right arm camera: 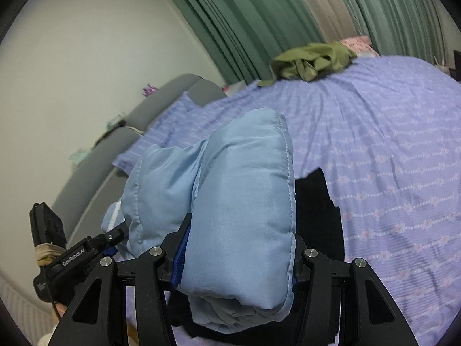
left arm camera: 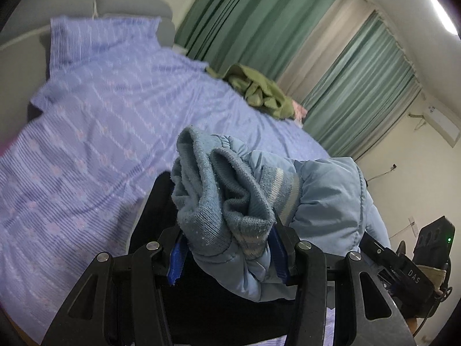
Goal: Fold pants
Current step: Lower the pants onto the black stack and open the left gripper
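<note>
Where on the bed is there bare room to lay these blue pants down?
The widest bare stretch of bedspread lies between the green clothes by the curtains and the black garment under the grippers. A second patch runs toward the pillow. It is crowded close in, where both grippers hold the blue pants over the black garment.

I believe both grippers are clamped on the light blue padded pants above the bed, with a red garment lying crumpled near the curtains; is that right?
Nearly: the crumpled garment near the curtains is olive green, not red, as the right wrist view shows. Both grippers, left and right, do clamp the light blue padded pants.
</note>
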The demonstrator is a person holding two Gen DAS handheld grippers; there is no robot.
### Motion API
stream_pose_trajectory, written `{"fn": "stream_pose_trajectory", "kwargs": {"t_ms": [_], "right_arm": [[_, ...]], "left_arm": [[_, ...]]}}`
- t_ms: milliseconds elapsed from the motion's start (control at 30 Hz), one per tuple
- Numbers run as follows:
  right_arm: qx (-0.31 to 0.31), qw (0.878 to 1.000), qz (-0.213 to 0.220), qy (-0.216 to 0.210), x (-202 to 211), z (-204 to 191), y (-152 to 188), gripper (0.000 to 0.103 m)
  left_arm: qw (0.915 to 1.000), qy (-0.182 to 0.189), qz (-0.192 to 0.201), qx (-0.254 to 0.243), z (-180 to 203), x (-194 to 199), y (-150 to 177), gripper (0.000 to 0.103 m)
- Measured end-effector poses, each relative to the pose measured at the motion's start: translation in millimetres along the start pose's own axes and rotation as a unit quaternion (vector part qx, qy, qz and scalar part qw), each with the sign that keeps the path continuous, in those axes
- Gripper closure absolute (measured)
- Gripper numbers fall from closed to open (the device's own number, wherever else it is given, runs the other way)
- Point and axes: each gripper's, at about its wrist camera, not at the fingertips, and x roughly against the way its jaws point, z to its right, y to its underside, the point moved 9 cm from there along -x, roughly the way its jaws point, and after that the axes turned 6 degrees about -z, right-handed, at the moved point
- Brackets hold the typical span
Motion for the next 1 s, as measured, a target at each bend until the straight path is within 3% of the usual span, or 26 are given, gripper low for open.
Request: {"fn": "stream_pose_trajectory", "kwargs": {"t_ms": [233, 333, 400, 467, 567, 833, 1000], "right_arm": [[-0.032, 0.998, -0.041, 0.038, -42, 29, 21, 0.049], [-0.043, 0.996, -0.056, 0.059, -50, 41, 32, 0.035], [-0.047, 0.994, -0.059, 0.077, -51, 47, 33, 0.026], [-0.043, 0.993, -0.052, 0.101, -49, 51, 31, 0.02], [-0.032, 0.99, -0.052, 0.126, -46, 50, 27, 0.018], [-0.016, 0.989, -0.048, 0.137, -33, 42, 21, 0.018], [0.019, 0.989, -0.029, 0.143, 13, 37, 19, 0.018]], "left_arm": [[0.9974, -0.002, -0.071, 0.008, -29, -56, 18, 0.052], [0.9965, -0.015, -0.082, 0.005, -37, -60, 25, 0.045], [0.9958, -0.033, -0.085, 0.005, -42, -58, 26, 0.034], [0.9954, -0.056, -0.077, -0.003, -45, -51, 25, 0.032], [0.9902, -0.129, -0.045, -0.029, -51, -25, 18, 0.032], [0.9914, -0.111, -0.019, -0.067, -22, 11, 8, 0.025], [0.9865, -0.111, 0.006, -0.12, 23, 33, 12, 0.015]]}}
